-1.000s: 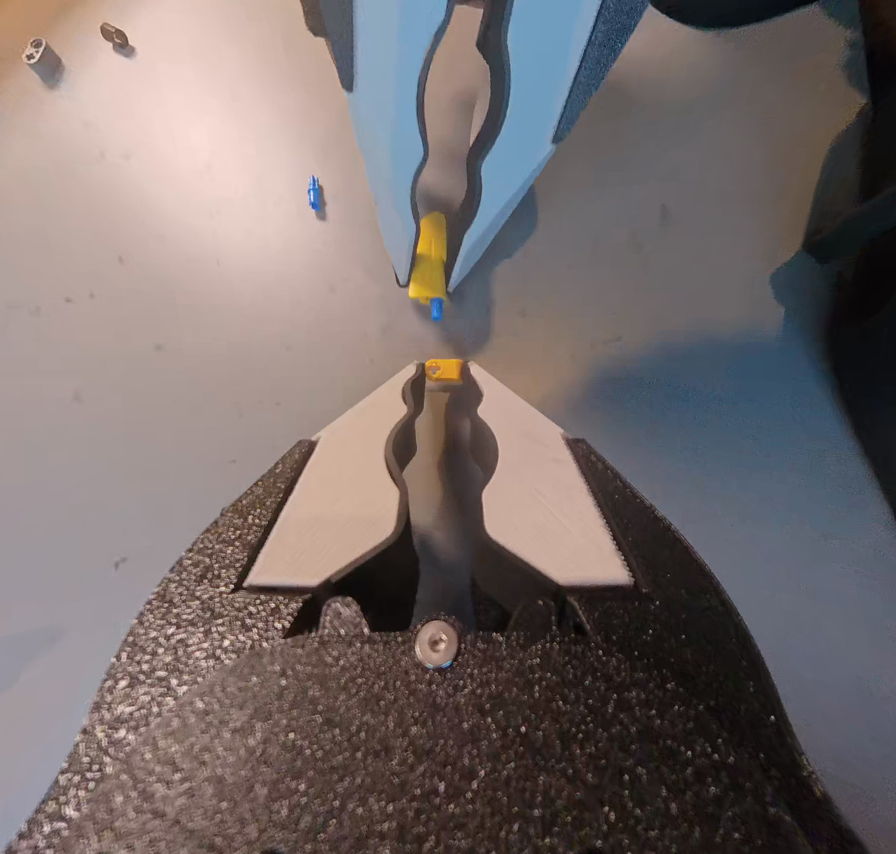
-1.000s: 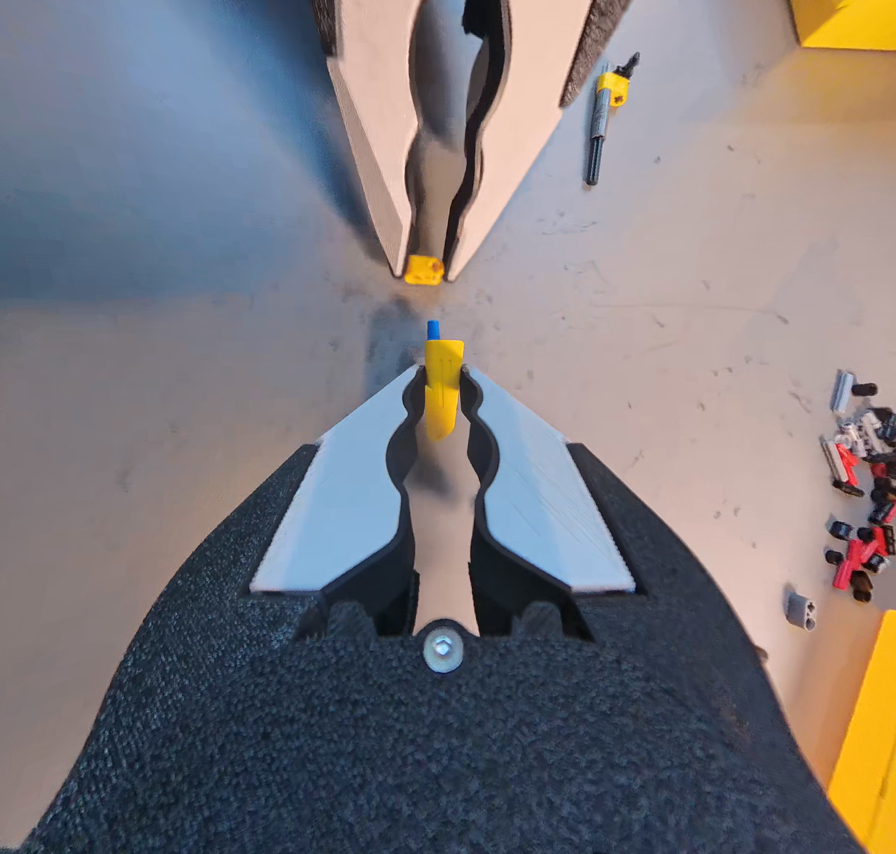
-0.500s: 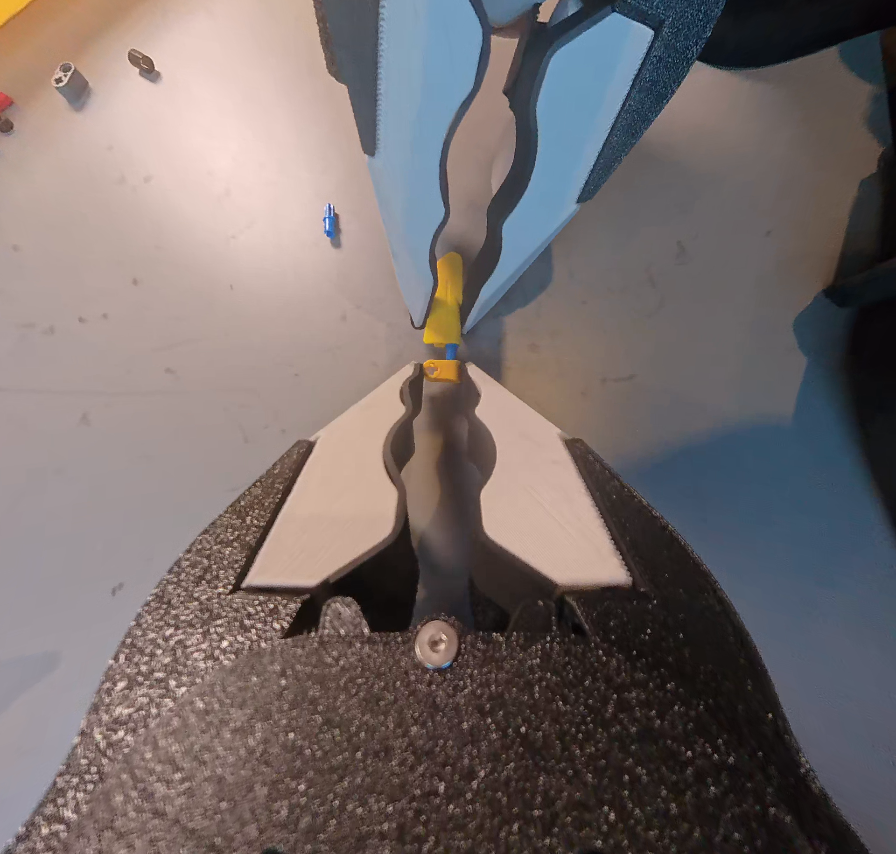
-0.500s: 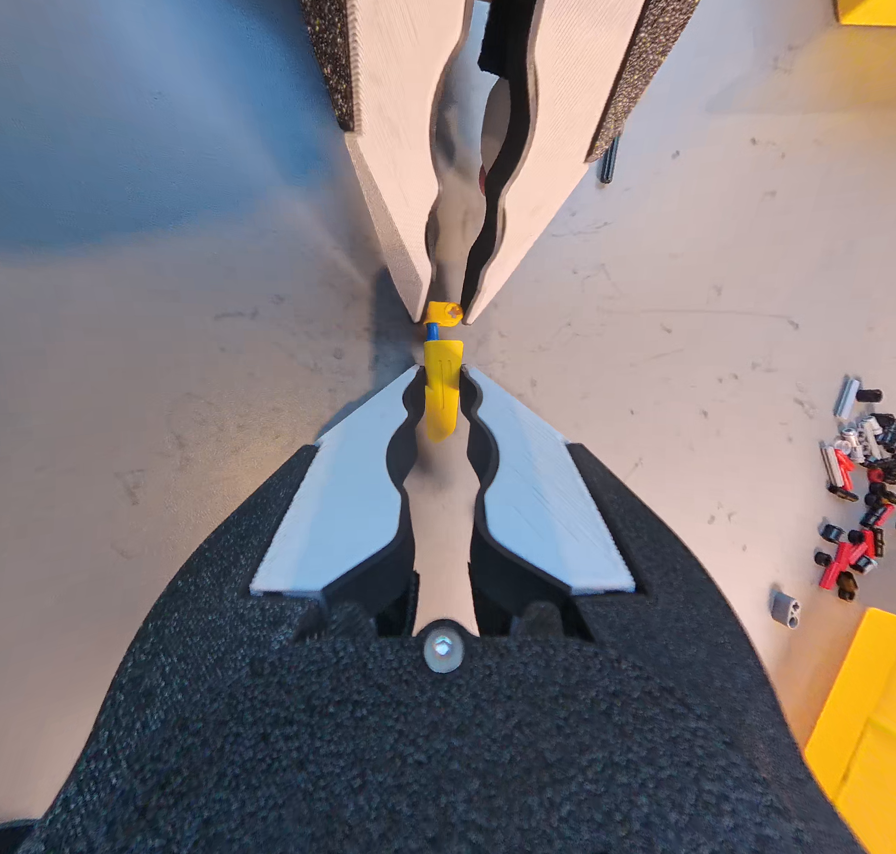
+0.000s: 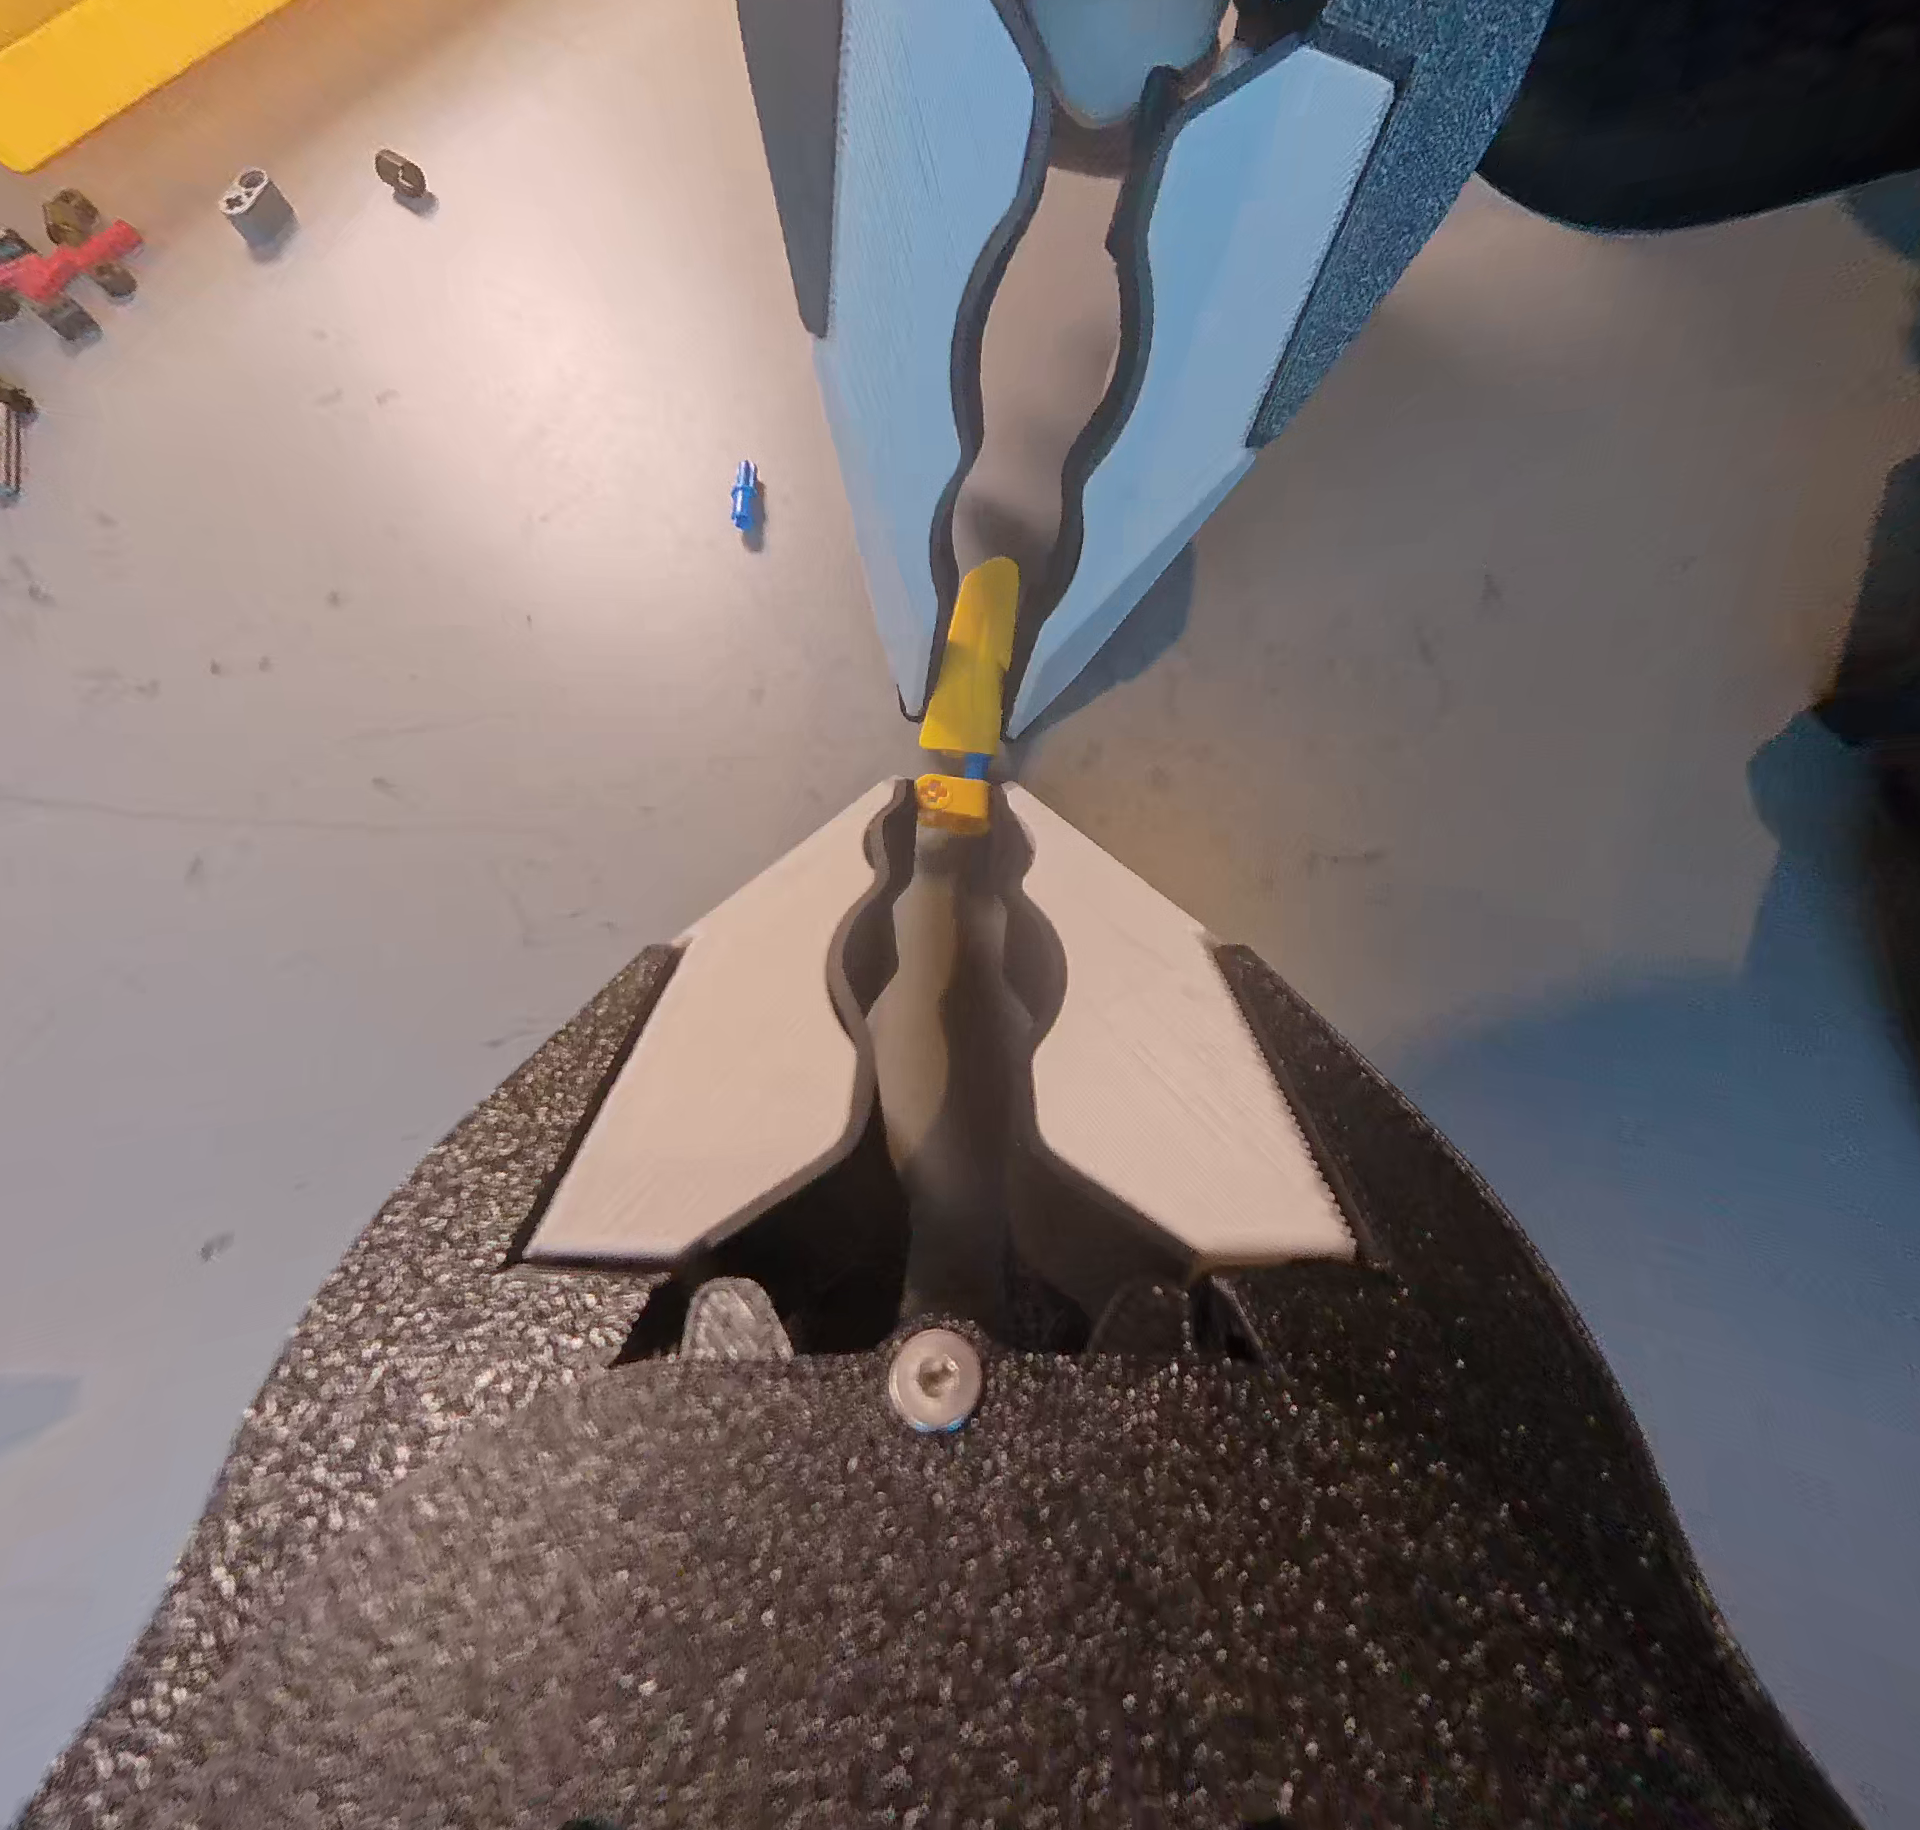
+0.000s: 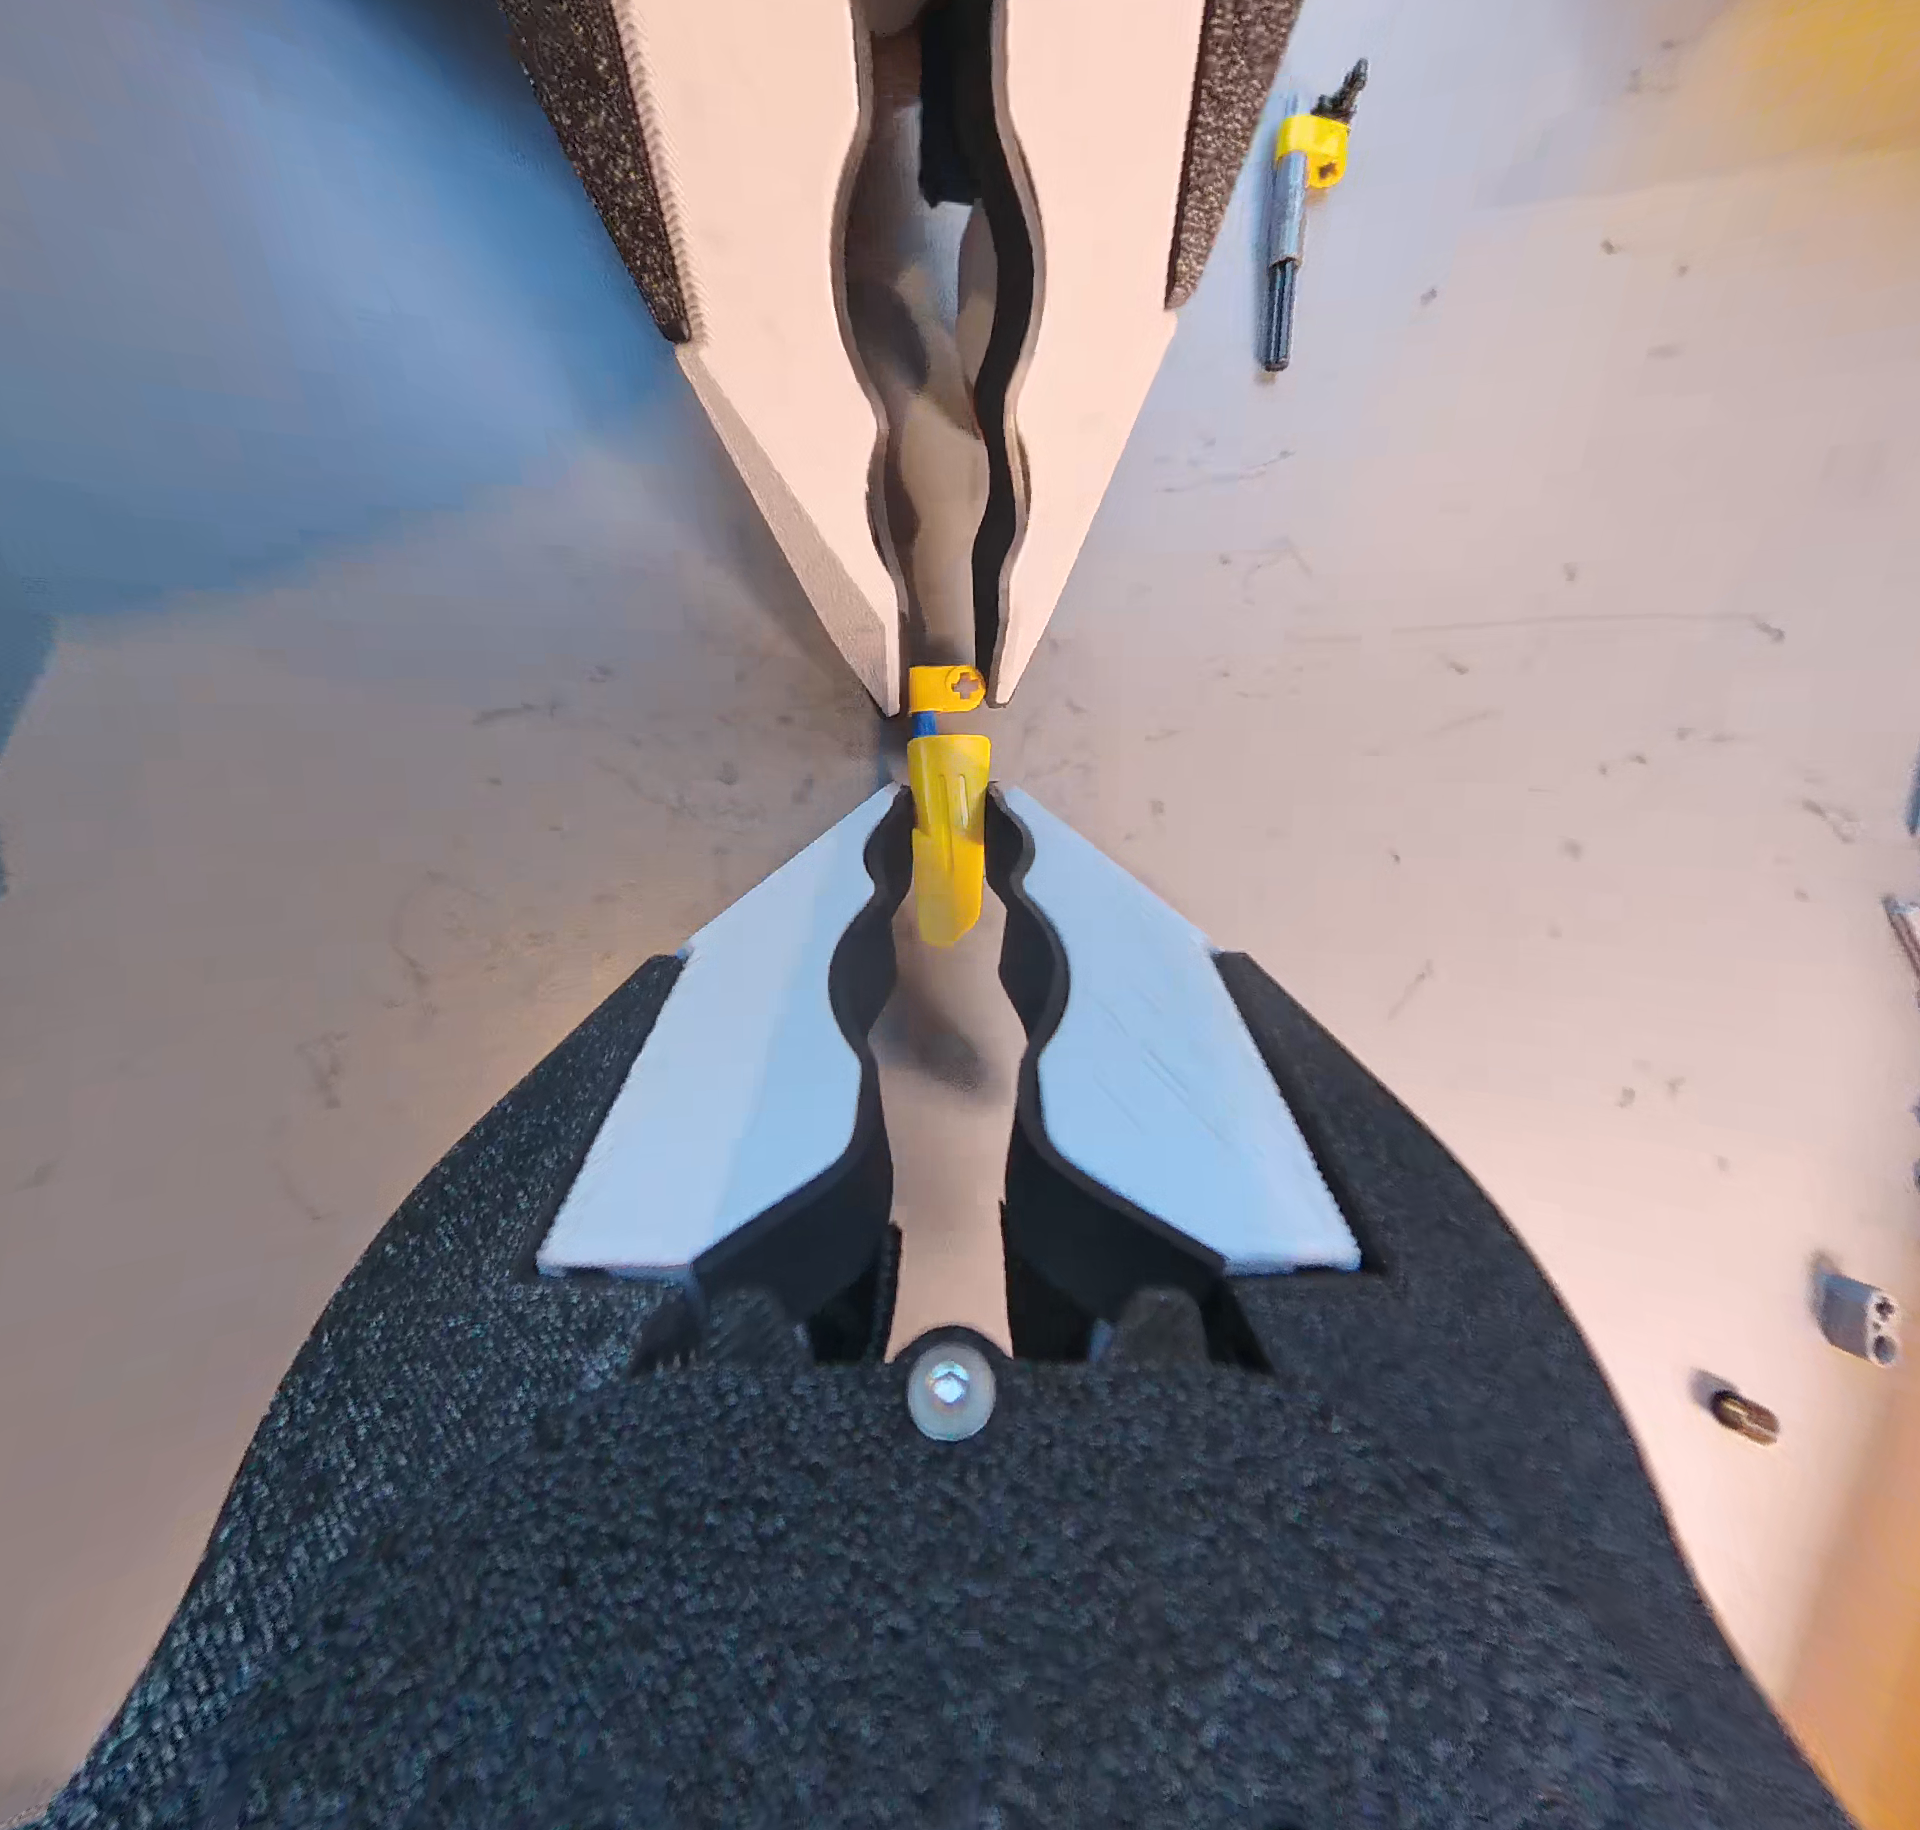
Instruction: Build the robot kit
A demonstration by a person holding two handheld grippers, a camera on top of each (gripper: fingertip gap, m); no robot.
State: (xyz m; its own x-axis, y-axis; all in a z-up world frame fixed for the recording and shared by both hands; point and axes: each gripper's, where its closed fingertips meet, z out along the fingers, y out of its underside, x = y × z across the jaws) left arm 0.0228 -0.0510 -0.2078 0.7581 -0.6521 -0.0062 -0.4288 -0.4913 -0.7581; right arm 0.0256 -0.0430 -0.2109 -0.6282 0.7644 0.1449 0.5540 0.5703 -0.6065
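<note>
table: plain grey scuffed table, takes up most of both views, with the two grippers meeting tip to tip above it

yellow bins: a yellow bin sits top left in the left wrist view. The right wrist view has yellow at the top right corner and the bottom right edge, so I'd guess the loose parts come out of those

left gripper: left gripper is clamped on a small yellow connector, pinched right at the very fingertips, probably so its holes stay exposed

right gripper: right gripper is closed around a longer yellow curved piece, and most of the piece lies back between the fingers with only the front end poking out

blue pin: a blue pin sticks out of the curved piece's front end and bridges to the connector. They look touching, but how deep it's seated I can't tell

only in left view: a spare blue pin lying beside the right gripper, a grey bush, a dark link and red and black bits at the left edge

only in right view: the connector's cross-shaped hole face-on, a grey axle with a yellow connector on it, a grey two-hole piece and a small dark part
</note>
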